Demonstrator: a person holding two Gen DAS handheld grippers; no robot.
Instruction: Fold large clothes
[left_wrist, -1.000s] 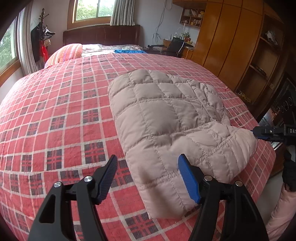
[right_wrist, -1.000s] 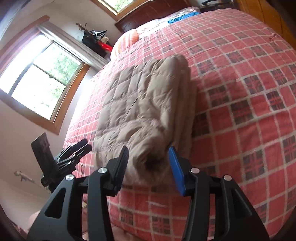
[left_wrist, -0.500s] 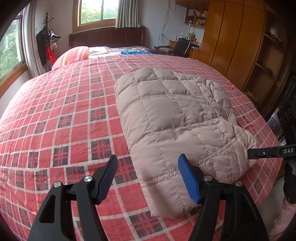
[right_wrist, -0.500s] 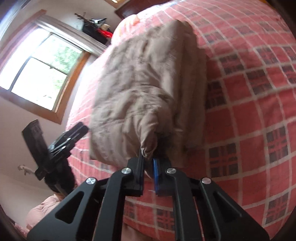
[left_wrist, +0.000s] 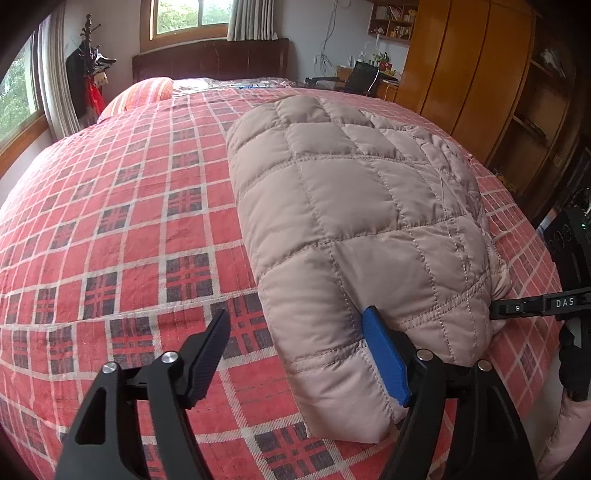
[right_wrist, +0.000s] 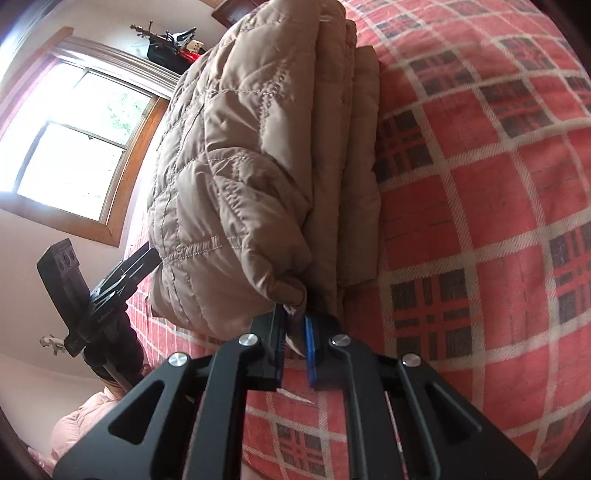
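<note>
A beige quilted puffer jacket (left_wrist: 354, 206) lies folded lengthwise on the red plaid bed (left_wrist: 110, 229). My left gripper (left_wrist: 299, 354) is open at the jacket's near left corner, its blue finger pressed against the hem and the black finger over the bedspread. In the right wrist view the jacket (right_wrist: 243, 158) fills the centre, and my right gripper (right_wrist: 295, 332) is shut on a bunched corner of its hem. The right gripper also shows at the jacket's near right corner in the left wrist view (left_wrist: 532, 306), and the left gripper appears at the left of the right wrist view (right_wrist: 110, 280).
The bed's near edge runs just below both grippers. A wooden wardrobe (left_wrist: 480, 74) and shelves stand to the right. A headboard (left_wrist: 210, 59), striped pillow (left_wrist: 147, 92), coat rack (left_wrist: 88, 62) and windows (right_wrist: 74, 155) lie beyond. A person's pink sleeve (right_wrist: 81, 424) shows low.
My right gripper went from open around the jacket's corner to shut on it. The left gripper moved closer, until its blue finger touches the hem.
</note>
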